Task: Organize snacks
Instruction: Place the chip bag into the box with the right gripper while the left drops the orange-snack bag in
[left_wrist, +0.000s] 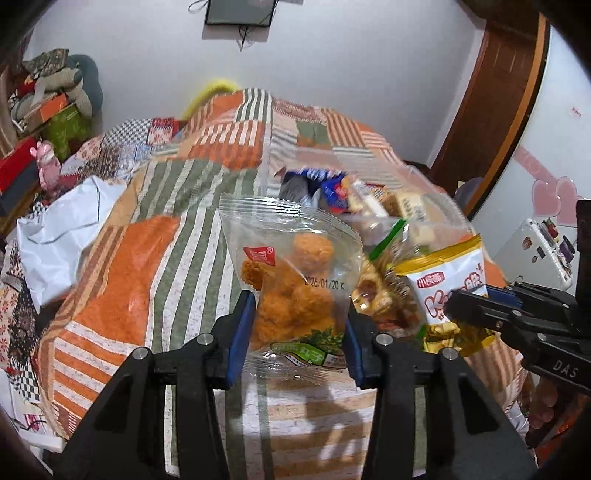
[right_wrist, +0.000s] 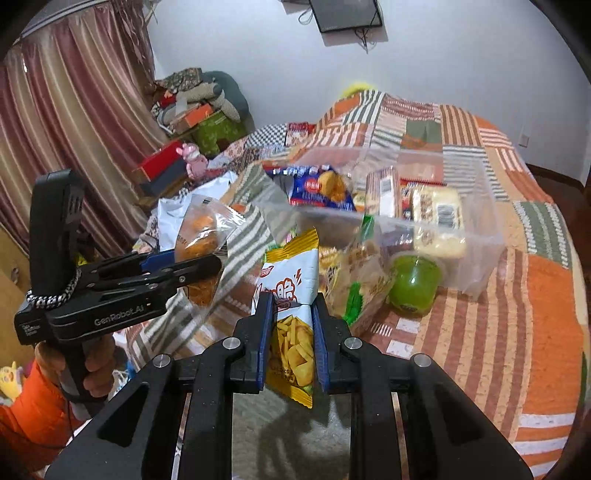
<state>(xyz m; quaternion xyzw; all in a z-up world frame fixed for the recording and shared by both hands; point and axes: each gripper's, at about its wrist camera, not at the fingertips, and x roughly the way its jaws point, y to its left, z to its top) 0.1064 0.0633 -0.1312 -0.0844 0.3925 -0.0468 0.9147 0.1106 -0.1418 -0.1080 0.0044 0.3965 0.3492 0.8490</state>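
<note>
My left gripper (left_wrist: 297, 314) is shut on a clear packet of orange fried balls (left_wrist: 291, 288), held upright above the quilt. In the right wrist view that same clear packet (right_wrist: 201, 232) shows at the left, in the left gripper (right_wrist: 207, 264). My right gripper (right_wrist: 291, 317) is shut on a yellow-and-white chips packet (right_wrist: 290, 314), also lifted off the bed. The chips packet (left_wrist: 448, 280) appears at the right of the left wrist view, with the right gripper (left_wrist: 458, 302) on it. Behind both stands a clear plastic bin (right_wrist: 476, 236) holding several snack packs.
A patchwork quilt (left_wrist: 166, 229) covers the bed. A green jelly cup (right_wrist: 413, 284) and loose snack bags (right_wrist: 354, 273) lie before the bin. A white plastic bag (left_wrist: 62, 229) lies at the left. Boxes and clutter pile by the curtain (right_wrist: 74, 122). A hand in an orange sleeve (right_wrist: 37, 391) holds the left gripper.
</note>
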